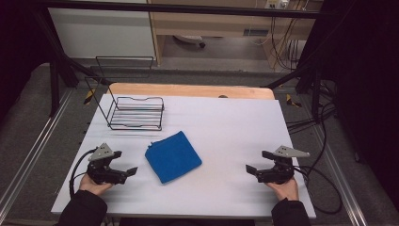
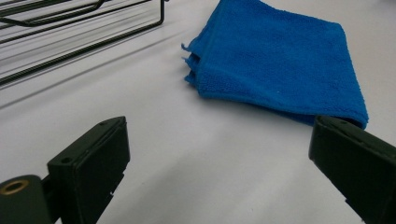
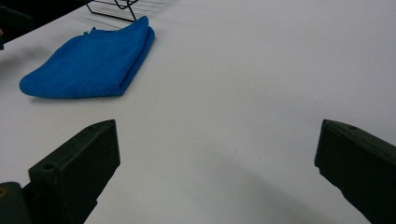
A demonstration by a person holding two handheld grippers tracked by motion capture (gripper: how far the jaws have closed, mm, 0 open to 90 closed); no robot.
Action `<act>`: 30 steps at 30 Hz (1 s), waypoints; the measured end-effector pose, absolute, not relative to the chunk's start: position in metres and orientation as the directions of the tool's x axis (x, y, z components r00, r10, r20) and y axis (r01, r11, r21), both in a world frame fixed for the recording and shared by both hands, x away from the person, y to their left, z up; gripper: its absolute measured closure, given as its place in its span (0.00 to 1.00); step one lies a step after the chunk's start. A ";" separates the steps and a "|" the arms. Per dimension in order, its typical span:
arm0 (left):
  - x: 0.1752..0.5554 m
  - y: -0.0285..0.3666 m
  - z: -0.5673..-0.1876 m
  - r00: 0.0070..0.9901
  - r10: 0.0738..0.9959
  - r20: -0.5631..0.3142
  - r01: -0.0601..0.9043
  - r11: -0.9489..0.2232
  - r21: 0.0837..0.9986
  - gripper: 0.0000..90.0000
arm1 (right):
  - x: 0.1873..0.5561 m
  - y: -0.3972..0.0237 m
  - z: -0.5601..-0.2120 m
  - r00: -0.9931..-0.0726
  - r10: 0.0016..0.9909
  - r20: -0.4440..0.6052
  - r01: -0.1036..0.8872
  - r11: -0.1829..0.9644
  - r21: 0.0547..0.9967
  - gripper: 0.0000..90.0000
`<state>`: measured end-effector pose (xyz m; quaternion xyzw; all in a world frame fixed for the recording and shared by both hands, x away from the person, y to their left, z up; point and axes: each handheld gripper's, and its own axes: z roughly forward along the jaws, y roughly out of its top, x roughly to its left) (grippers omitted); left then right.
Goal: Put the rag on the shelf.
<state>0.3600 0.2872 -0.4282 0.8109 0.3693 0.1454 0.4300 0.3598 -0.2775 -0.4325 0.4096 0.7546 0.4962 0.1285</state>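
Observation:
A folded blue towel lies flat near the middle of the white table. My left gripper rests low at the table's front left, jaws wide apart and empty, pointing toward the towel. Its two black jaws rise at the bottom corners of the left gripper view. At the front right my right gripper stands open with nothing between its jaws, aimed inward at the bare table. In the right gripper view the towel lies farther off at the upper left.
A black wire rack stands at the table's back left, behind the towel, and its wires show in the left gripper view. A wooden board edges the table's far side. Cables trail from both grippers off the table's sides.

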 end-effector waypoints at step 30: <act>0.351 0.240 -0.421 0.703 0.708 -0.063 0.473 -0.399 0.785 0.13 | 0.359 -0.252 -0.434 -0.646 0.738 0.194 0.513 0.232 0.827 0.01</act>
